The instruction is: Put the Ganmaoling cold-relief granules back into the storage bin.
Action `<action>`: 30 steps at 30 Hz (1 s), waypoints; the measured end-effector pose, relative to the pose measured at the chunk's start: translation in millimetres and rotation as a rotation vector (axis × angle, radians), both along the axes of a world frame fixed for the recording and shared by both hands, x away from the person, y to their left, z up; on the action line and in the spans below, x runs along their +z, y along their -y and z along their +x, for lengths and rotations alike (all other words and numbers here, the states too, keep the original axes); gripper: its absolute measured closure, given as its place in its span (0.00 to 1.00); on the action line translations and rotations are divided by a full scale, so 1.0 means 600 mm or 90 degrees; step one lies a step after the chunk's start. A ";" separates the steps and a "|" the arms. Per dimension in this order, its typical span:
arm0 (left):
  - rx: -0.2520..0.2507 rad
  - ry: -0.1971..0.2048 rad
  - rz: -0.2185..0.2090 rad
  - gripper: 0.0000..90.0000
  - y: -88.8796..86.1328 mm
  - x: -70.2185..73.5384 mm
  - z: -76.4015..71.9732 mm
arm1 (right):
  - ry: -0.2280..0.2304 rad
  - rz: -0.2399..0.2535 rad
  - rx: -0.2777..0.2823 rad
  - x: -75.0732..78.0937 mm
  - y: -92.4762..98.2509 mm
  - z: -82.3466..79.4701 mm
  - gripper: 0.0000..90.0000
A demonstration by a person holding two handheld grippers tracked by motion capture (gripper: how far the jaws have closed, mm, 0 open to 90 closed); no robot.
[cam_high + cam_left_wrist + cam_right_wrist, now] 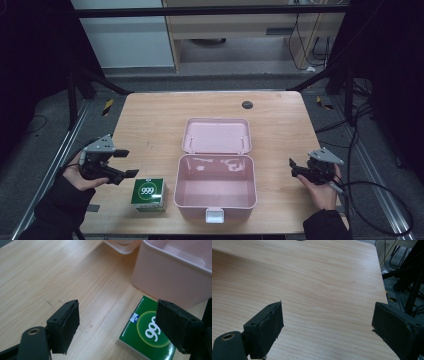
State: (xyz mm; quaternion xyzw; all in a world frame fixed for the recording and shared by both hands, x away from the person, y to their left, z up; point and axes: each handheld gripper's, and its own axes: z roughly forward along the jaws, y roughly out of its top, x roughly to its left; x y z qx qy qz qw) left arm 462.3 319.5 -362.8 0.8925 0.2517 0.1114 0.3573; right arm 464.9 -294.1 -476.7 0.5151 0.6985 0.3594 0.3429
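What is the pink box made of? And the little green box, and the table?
Pink box: probably plastic, smooth with shiny glints and rounded moulded corners. Green box: looks like glossy printed cardboard, with light reflecting off its top. Table: wood or wood-look laminate, pale with grain lines.

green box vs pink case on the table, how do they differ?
The green box is small and shut, with a white "999" printed on top; the pink case is much bigger, plain, and stands open with its lid folded back flat on the table. The green box has sharp square corners, the pink case rounded ones plus a white latch at its near edge. Both rest upright on the table near its front edge, side by side with a narrow gap between them.
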 end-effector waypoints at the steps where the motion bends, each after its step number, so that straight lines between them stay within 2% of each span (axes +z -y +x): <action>1: -0.009 0.000 0.005 0.20 0.002 0.000 0.000 | 0.000 -0.001 0.001 0.000 0.000 0.000 0.12; 7: -0.070 -0.012 0.056 0.17 0.018 -0.002 -0.005 | -0.003 -0.003 0.004 0.000 -0.001 0.000 0.11; 12: -0.102 -0.020 0.085 0.17 0.027 -0.003 -0.009 | -0.003 -0.007 0.006 0.000 -0.001 -0.001 0.11; 20: -0.146 -0.037 0.118 0.16 0.039 -0.005 -0.013 | -0.007 -0.017 0.010 -0.001 -0.002 0.000 0.11; 30: -0.194 -0.039 0.154 0.13 0.053 -0.016 -0.018 | -0.012 -0.022 0.012 -0.003 -0.003 0.000 0.10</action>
